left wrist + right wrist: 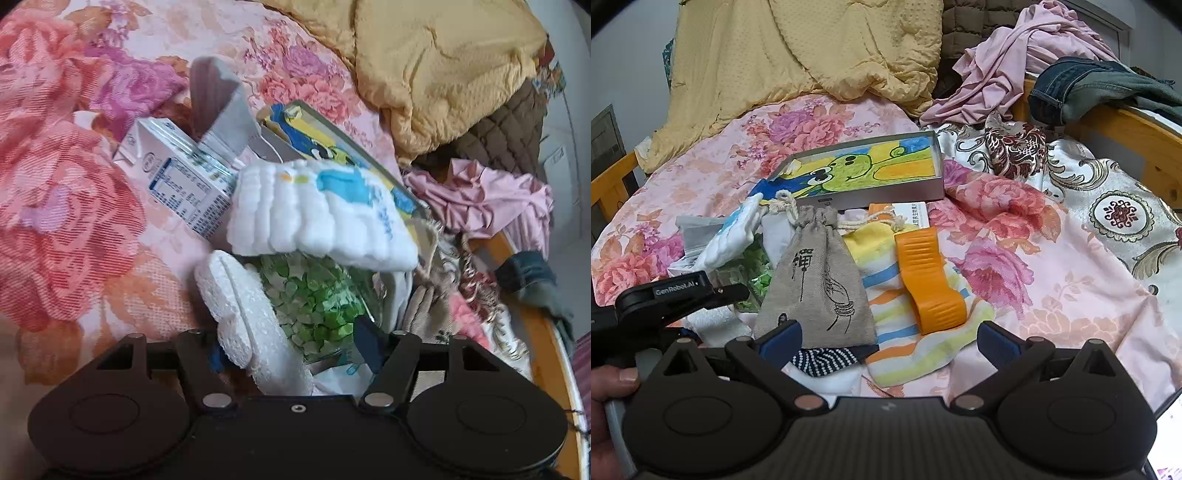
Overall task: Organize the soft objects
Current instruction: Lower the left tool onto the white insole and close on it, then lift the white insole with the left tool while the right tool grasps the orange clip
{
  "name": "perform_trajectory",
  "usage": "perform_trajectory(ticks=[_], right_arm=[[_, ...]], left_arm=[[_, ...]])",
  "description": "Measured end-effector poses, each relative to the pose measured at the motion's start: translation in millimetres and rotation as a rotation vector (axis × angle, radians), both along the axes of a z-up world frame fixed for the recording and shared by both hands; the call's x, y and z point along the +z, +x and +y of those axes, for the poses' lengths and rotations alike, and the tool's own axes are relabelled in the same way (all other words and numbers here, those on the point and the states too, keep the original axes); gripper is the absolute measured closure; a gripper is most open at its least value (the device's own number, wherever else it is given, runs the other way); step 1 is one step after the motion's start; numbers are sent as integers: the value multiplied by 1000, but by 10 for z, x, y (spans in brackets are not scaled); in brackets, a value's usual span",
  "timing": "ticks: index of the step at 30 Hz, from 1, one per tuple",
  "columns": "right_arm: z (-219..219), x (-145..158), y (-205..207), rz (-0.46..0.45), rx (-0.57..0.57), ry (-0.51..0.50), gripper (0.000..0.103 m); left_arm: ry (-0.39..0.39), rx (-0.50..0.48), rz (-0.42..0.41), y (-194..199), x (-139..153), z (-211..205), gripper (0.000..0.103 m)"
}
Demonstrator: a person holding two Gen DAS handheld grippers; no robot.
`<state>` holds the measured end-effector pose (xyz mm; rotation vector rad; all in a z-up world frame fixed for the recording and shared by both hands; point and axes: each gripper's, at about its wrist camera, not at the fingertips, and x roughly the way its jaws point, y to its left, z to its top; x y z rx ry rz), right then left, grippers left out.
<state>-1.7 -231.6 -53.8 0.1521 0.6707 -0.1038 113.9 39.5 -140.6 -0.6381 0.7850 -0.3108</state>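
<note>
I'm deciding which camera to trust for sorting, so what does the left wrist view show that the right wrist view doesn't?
Only the left wrist view shows the white foam piece between the left tongs and the printed side of the milk carton. Only the right wrist view shows the grey drawstring pouch, orange clip, striped cloth and open right tongs. Both show the cartoon tin, white towel and yellow quilt.

A: What can't you make out near the left claw [291,354]?

B: Its left fingertip is hidden behind the white foam piece [247,317], so I can't tell whether it presses on it.

A: And the green-filled clear bag [314,306]?

B: Its far end lies under the white padded cloth [317,218]. The milk carton [181,181] print is too blurred to read.
</note>
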Motion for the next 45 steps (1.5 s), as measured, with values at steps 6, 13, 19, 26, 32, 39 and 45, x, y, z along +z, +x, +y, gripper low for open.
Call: perform_trajectory(ticks=[6,13,19,26,32,39,45], right_arm=[[-54,-17,9,1,-16,9,0],[-37,-51,25,-27,44,0,0],[-153,-108,227,-56,61,-92,0],[-413,-320,617,-3,128,-174,22],[-369,-396,641,-2,203,-165,33],[-418,-455,662,36,203,-146,41],[-571,-510,659,54,203,-64,60]], left_arm=[[49,6,-2,-27,41,-14,70],[143,23,-7,-176,107,107,87],[266,-6,-84,-411,375,55,89],[320,-46,-146,-623,530,-3,89],[310,-36,-142,-663,552,-10,89],[310,-31,-128,-680,544,16,89],[311,-33,-129,-688,544,15,89]])
